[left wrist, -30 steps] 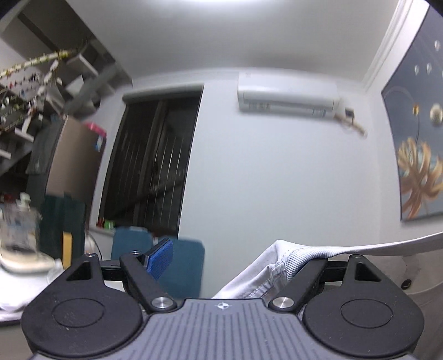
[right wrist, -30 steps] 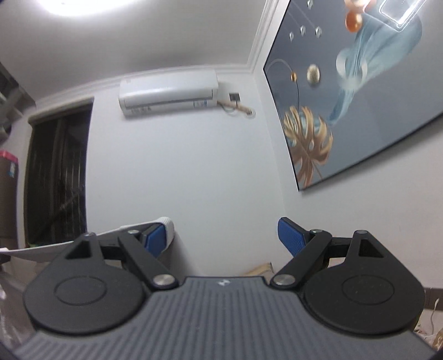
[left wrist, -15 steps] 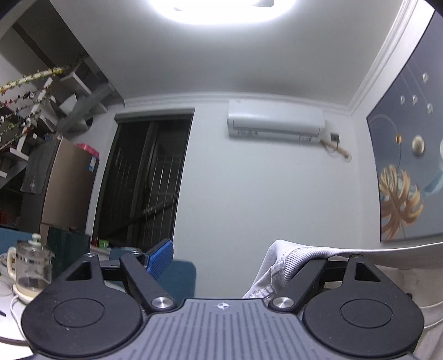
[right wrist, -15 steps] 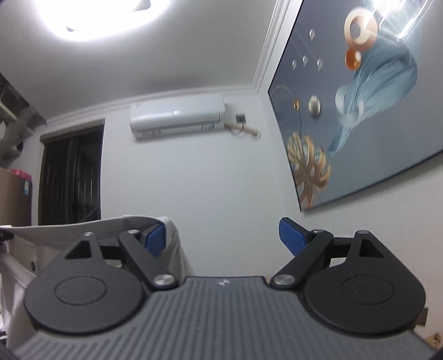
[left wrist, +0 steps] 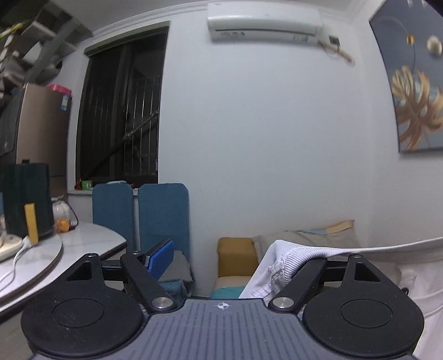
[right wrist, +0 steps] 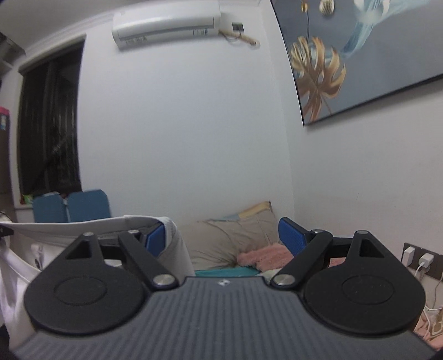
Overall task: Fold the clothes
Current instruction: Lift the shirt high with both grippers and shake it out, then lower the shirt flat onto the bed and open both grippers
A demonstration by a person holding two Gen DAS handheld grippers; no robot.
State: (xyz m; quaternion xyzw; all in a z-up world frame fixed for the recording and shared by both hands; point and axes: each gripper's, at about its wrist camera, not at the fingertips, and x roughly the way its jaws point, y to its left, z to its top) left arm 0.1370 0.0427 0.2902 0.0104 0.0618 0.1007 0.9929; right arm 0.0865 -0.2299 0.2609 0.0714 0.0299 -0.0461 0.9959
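1. Left gripper [left wrist: 232,256] stands wide, jaws well apart; the white garment [left wrist: 288,263] is draped over its right finger only, at about 4 o'clock in the left wrist view, and nothing is pinched between the blue pads [left wrist: 160,256].
2. From that finger the garment's ribbed hem stretches off toward 3 o'clock, taut and nearly level, while loose cloth hangs down beside the gripper body.
3. At 9 o'clock sits a round white table [left wrist: 83,246] with a dark appliance [left wrist: 26,202] on it; two blue chair backs [left wrist: 141,216] stand just beyond, near 8 o'clock.
4. A dark window [left wrist: 121,108] is at 10 o'clock, an air conditioner [left wrist: 264,23] at 12, and a wall painting [left wrist: 415,91] at 2.
5. Right gripper [right wrist: 224,239] is also spread wide; the same garment [right wrist: 83,224] wraps over its left finger, at about 8 o'clock in the right wrist view, and runs out to 9 o'clock.
6. Its right pad [right wrist: 290,235] is bare, well apart from the cloth.
7. Between the fingers lie a beige pillow [right wrist: 229,238] and a pink fluffy cloth [right wrist: 263,256], near 6 o'clock.
8. Wall sockets [right wrist: 418,259] with chargers sit at 4 o'clock.
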